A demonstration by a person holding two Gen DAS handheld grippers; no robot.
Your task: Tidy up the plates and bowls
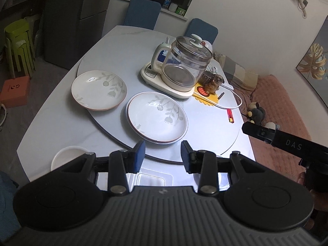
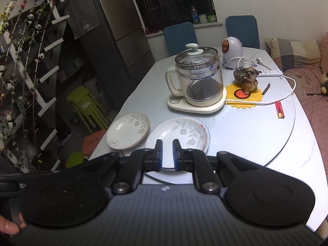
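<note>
Two floral plates lie on the round turntable (image 1: 207,139): a single-looking pair (image 1: 98,90) on the left and a stack (image 1: 156,116) nearer me, also seen as the left plate (image 2: 128,131) and the stack (image 2: 180,133). A plain white bowl (image 1: 67,155) sits at the table's near left edge. My left gripper (image 1: 163,154) hovers above the table's near edge, open, with nothing between its blue pads. My right gripper (image 2: 167,153) hangs just short of the stack, shut and empty. Part of the right tool's black body (image 1: 285,141) shows at the right.
A glass kettle (image 2: 197,82) on its white base stands behind the plates. A dog figurine (image 2: 250,80) on a yellow mat, a white cable, a red lighter (image 2: 279,109) and a white round device (image 2: 231,51) fill the right side. A clear lidded box (image 1: 151,179) lies below my left gripper.
</note>
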